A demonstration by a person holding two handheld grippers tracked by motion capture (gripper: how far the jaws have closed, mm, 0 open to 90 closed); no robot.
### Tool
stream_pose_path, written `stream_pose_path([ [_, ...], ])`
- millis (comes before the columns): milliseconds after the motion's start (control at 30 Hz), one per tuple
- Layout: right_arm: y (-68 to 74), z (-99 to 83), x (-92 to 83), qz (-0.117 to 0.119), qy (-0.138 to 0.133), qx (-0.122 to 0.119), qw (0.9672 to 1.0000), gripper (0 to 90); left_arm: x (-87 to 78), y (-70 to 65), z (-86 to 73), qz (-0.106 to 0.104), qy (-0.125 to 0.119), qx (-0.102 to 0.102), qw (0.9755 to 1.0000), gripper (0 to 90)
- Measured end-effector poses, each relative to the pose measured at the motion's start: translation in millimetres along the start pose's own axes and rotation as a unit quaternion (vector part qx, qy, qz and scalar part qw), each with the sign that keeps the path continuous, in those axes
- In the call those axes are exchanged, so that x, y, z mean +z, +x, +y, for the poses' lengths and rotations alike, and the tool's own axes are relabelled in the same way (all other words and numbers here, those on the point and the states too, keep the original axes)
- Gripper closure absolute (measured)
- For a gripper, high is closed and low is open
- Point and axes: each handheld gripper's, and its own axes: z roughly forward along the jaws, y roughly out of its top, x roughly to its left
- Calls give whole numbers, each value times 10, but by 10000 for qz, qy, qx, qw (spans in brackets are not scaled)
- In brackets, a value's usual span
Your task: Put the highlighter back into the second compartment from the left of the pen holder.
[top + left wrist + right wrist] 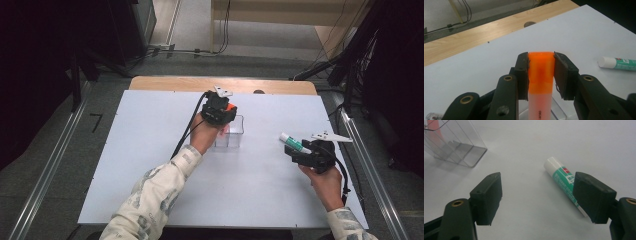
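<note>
Your left gripper (541, 75) is clamped on an orange highlighter (540, 82), pads pressing both sides of its orange cap, and it holds the pen upright over the clear plastic box (235, 134) near the middle of the white table (150, 165). In the left gripper view the pale barrel runs down between the jaws, and the box's rim shows just below it, so the pen seems to be partly over or in the opening; how deep the lower end sits you cannot tell from here.

To finish this step well, keep the highlighter vertical and centred between the box walls before you lower it further. The box looks thin and light, so a push against one wall could slide or tip it. Come straight down, let the lower end reach the floor of the box, and only then ease the jaws apart. Lift away straight up so the pads do not drag the cap with them.

Your right gripper (537, 197) is wide open and holds nothing. It hovers low over the table on the right, with a green-and-white glue stick (562, 181) lying flat just by its right jaw, white cap pointing away. That is probably your next pick. If so, shift the jaws until the stick lies squarely between both pads, and close across its body rather than its rounded end.
</note>
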Motion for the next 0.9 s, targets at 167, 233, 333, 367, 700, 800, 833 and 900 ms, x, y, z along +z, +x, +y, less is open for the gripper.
stream_pose_path([
  [167, 1, -3, 4, 0, 10, 6, 10000, 224, -67, 17, -71, -1, -30, 7, 10000, 664],
  [233, 0, -3, 12, 6, 21, -15, 10000, 224, -82, 17, -96, -12, -49, -29, 10000, 664],
  [333, 5, -3, 14, 2, 34, -22, 10000, 224, -91, 24, -140, -23, -52, -39, 10000, 658],
  [367, 6, -4, 15, 1, 35, -22, 10000, 224, -94, 33, -156, -25, -71, -48, 10000, 653],
  [700, 4, -8, 24, 6, 64, -9, 10000, 223, -172, 93, -222, -114, -148, -158, 9997, 528],
  [800, 5, -8, 24, 3, 65, -18, 10000, 222, -221, 109, -268, -146, -234, -250, 9993, 461],
  [833, 8, -9, 22, 4, 70, 3, 10000, 222, -238, 113, -285, -151, -251, -263, 9992, 437],
  [900, 4, -9, 24, 3, 65, -13, 10000, 222, -277, 114, -326, -133, -316, -277, 9990, 401],
])
